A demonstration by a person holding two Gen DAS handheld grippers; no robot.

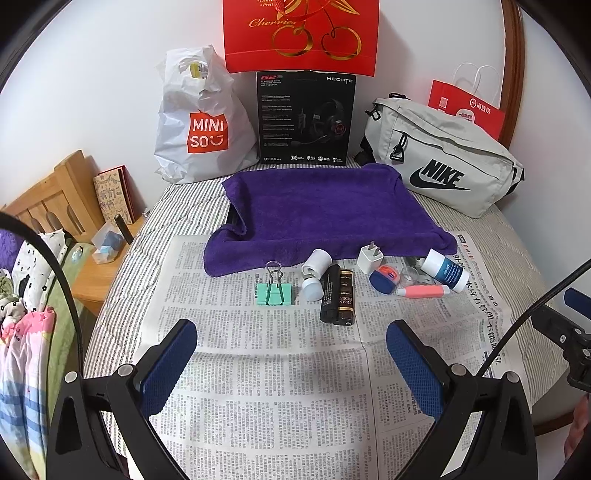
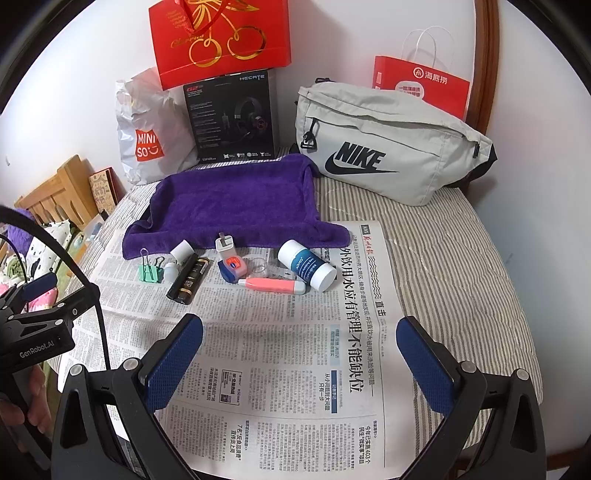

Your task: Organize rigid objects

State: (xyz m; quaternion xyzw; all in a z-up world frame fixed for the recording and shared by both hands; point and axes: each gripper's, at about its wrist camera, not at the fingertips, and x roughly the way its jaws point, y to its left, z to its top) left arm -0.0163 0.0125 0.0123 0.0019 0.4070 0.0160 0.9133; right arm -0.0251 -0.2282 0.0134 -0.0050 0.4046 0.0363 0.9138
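Small objects lie in a row on a newspaper [image 1: 266,369] [image 2: 280,369], just in front of a purple towel [image 1: 317,210] [image 2: 236,199]: a green binder clip [image 1: 275,291] [image 2: 150,272], a small white bottle [image 1: 314,273] [image 2: 176,258], a black-and-gold box [image 1: 338,295] [image 2: 188,278], a white charger plug [image 1: 370,258] [image 2: 225,243], a blue-orange case [image 1: 384,278] [image 2: 232,267], a pink pen-like tube [image 1: 423,291] [image 2: 271,285] and a white-and-blue bottle [image 1: 445,269] [image 2: 306,264] on its side. My left gripper [image 1: 291,341] and right gripper [image 2: 300,338] are open and empty, short of the row.
Against the wall stand a Miniso plastic bag [image 1: 201,122], a black headset box [image 1: 304,118], a red cherry gift bag [image 1: 301,33], a grey Nike bag [image 1: 439,155] and a red paper bag [image 1: 467,109]. A wooden nightstand [image 1: 99,266] is at the left of the bed.
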